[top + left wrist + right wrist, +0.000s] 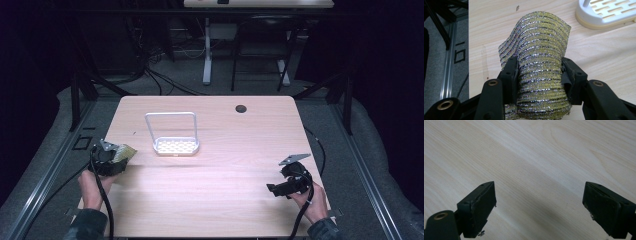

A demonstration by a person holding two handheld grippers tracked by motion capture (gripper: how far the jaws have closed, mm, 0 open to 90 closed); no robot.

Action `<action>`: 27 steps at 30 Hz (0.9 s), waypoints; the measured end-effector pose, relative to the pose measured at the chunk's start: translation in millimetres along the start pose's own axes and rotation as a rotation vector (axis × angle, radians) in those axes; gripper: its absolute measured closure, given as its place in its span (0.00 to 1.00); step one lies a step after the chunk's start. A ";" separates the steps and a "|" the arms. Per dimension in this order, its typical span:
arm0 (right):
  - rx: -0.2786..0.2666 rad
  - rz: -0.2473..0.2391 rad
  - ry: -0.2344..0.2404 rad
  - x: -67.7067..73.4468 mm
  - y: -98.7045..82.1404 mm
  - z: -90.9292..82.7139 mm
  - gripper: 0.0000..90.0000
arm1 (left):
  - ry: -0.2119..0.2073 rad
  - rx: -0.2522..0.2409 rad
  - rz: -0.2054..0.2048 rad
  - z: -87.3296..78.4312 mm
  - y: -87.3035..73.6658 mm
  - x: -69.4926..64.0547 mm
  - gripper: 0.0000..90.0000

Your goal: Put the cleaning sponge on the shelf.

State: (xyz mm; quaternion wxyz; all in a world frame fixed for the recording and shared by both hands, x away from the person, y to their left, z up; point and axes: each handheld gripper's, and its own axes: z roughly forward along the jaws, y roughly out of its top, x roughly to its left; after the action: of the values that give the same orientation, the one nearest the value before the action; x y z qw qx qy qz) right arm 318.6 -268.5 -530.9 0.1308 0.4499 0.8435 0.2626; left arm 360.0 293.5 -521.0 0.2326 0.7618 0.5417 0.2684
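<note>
Table point(225, 175) left edge: left claw point(540, 75) clamps scouring pad point(539, 57).

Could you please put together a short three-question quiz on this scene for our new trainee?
1. True or false: the left claw is shut on the glittery yellow scouring pad.
2. What lies between the right claw's jaws: A) the pad, B) nothing but bare table, C) the rack?
3. In the high view, on which side of the white rack does the pad appear?

Key:
1. True.
2. B; its jaws stand wide apart.
3. To its left, near the table's left edge.
</note>
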 end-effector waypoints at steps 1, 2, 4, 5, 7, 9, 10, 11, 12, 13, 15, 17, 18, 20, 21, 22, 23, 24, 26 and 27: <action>-0.001 0.000 0.000 0.1 0.0 -0.2 0.12 | 0.000 0.000 0.000 0.0 0.0 0.0 0.59; -0.001 0.000 0.000 0.1 0.0 -0.2 0.12 | 0.003 -0.006 0.003 -1.4 0.5 0.0 0.59; -0.002 0.001 -0.001 0.7 0.3 -0.8 0.12 | -0.002 -0.014 -0.001 -4.5 0.7 0.7 0.59; -0.003 0.004 0.002 1.1 0.4 -1.1 0.12 | -0.003 -0.013 -0.002 -5.1 0.3 0.2 0.59; -0.005 0.003 0.002 1.2 0.4 -1.2 0.12 | -0.004 -0.012 -0.003 -6.2 -0.3 -1.0 0.59; -0.008 0.002 0.004 1.1 0.4 -1.5 0.12 | -0.011 -0.008 0.006 -7.2 -0.5 -2.9 0.59; -0.008 0.004 0.004 0.4 0.2 -1.5 0.12 | -0.013 -0.008 0.014 -8.3 0.1 -6.2 0.59; -0.009 0.005 0.007 0.2 0.1 -1.3 0.12 | -0.015 -0.006 0.019 -8.8 0.5 -7.1 0.59; -0.009 0.006 0.007 0.2 0.1 -1.3 0.12 | -0.016 -0.009 0.024 -9.3 1.2 -8.0 0.59; -0.009 0.006 0.007 0.2 0.1 -1.3 0.12 | -0.016 -0.009 0.024 -9.3 1.2 -8.0 0.59; -0.008 0.003 0.002 0.8 0.4 -1.6 0.12 | -0.022 -0.014 0.027 -11.2 2.7 -11.0 0.59; -0.006 0.004 0.002 0.6 0.7 -1.0 0.12 | -0.025 -0.013 0.036 -11.8 2.9 -12.2 0.59; -0.006 0.004 0.002 0.6 0.7 -1.0 0.12 | -0.024 -0.014 0.036 -12.1 2.8 -13.6 0.59; -0.006 0.002 0.000 0.8 0.6 -1.5 0.12 | -0.024 -0.016 0.035 -12.9 2.7 -15.1 0.59; -0.006 0.002 0.000 0.8 0.6 -1.5 0.12 | -0.024 -0.016 0.035 -12.9 2.7 -15.1 0.59; -0.007 0.003 0.001 0.7 0.6 -1.6 0.12 | -0.024 -0.015 0.035 -13.6 3.0 -15.9 0.59; -0.008 0.004 0.001 0.4 0.4 -1.5 0.12 | -0.028 -0.020 0.036 -14.4 3.4 -17.1 0.59; -0.008 0.003 0.002 0.3 0.4 -1.6 0.12 | -0.028 -0.024 0.034 -14.6 3.7 -18.4 0.59; -0.009 0.006 0.003 0.6 0.3 -1.8 0.12 | -0.027 -0.023 0.038 -14.8 3.9 -19.1 0.59; -0.008 0.003 0.001 0.3 0.2 -1.9 0.12 | -0.029 -0.023 0.040 -14.8 4.1 -20.0 0.59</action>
State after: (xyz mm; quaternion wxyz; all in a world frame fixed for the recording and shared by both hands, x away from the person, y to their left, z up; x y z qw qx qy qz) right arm 317.6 -268.7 -529.3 0.1317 0.4502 0.8419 0.2666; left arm 347.7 274.2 -510.5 0.2439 0.7735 0.5198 0.2682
